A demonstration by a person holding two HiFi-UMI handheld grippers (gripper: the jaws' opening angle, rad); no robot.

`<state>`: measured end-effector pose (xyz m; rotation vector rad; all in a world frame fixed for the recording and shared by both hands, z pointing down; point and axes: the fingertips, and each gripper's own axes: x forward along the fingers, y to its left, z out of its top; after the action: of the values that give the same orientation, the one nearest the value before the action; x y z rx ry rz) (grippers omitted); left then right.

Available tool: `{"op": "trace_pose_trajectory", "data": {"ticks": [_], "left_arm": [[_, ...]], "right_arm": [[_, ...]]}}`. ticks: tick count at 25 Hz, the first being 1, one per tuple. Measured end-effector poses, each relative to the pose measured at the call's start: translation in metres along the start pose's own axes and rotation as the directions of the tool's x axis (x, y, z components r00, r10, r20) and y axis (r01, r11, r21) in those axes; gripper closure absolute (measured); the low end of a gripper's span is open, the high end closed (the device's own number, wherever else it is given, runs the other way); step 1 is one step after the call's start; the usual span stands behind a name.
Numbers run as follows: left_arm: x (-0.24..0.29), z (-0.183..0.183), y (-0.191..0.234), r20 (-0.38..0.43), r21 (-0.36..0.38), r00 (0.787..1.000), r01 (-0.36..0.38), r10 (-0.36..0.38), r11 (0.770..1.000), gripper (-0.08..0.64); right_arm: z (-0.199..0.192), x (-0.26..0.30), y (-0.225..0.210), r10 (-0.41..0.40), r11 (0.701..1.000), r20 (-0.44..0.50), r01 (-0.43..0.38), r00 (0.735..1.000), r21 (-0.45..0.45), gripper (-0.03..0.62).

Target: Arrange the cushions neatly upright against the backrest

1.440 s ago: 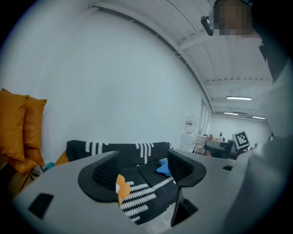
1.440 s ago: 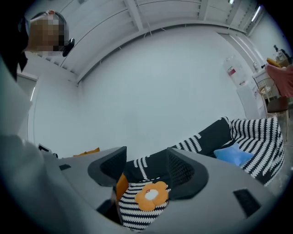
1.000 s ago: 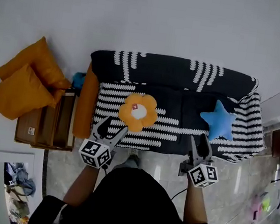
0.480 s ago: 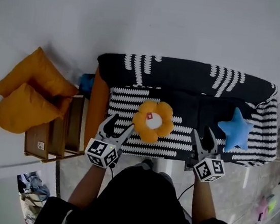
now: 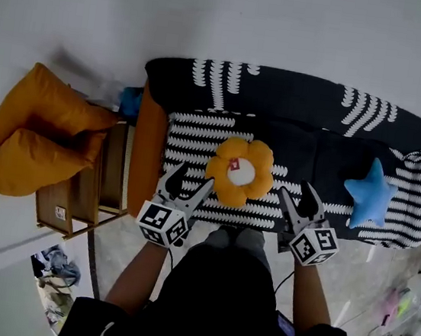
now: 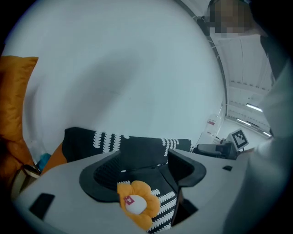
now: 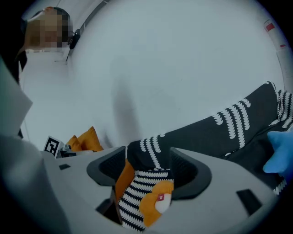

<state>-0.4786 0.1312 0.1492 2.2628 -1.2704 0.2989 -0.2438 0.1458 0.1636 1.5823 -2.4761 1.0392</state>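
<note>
An orange flower cushion [image 5: 241, 171] lies flat on the seat of the black-and-white sofa [image 5: 296, 98], left of centre. A blue star cushion [image 5: 369, 203] lies flat on the seat at the right end. My left gripper [image 5: 190, 178] hovers open at the seat's front edge, just left of the flower cushion. My right gripper [image 5: 298, 190] hovers just right of it, its jaws opening with nothing between them. The left gripper view shows the flower cushion [image 6: 137, 204] low between the jaws, untouched. In the right gripper view the flower cushion [image 7: 155, 201] and star cushion [image 7: 280, 153] both show.
Two large orange pillows [image 5: 34, 136] lie on a wooden side table [image 5: 89, 186] left of the sofa. An orange cushion [image 5: 147, 155] stands against the sofa's left arm. The white wall rises behind the backrest [image 6: 137, 146]. Tiled floor and clutter lie at the right.
Both grippers have moved toward the flower cushion and now flank it. The right gripper has left the spot in front of the star cushion. The cushions have not moved.
</note>
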Motion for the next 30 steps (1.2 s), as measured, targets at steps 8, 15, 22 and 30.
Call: {"op": "trace_pose_trajectory", "data": {"ticks": [8, 15, 22, 30], "left_arm": [[0.054, -0.096, 0.042, -0.171, -0.051, 0.985, -0.049, 0.039, 0.997, 0.229], [0.099, -0.184, 0.079, -0.258, -0.108, 0.962, -0.119, 0.087, 0.987, 0.228], [0.116, -0.284, 0.12, -0.371, -0.243, 0.92, -0.227, 0.127, 0.943, 0.227], [0.132, -0.347, 0.118, -0.473, -0.36, 0.88, -0.248, 0.053, 0.899, 0.172]], "right_arm": [[-0.056, 0.06, -0.052, -0.021, 0.998, -0.167, 0.01, 0.986, -0.068, 0.29], [-0.152, 0.111, -0.116, -0.085, 0.991, -0.329, 0.045, 0.941, -0.13, 0.287], [-0.235, 0.158, -0.173, -0.135, 0.984, -0.469, 0.064, 0.873, -0.166, 0.259], [-0.279, 0.172, -0.204, -0.077, 0.991, -0.617, -0.006, 0.783, -0.131, 0.186]]}}
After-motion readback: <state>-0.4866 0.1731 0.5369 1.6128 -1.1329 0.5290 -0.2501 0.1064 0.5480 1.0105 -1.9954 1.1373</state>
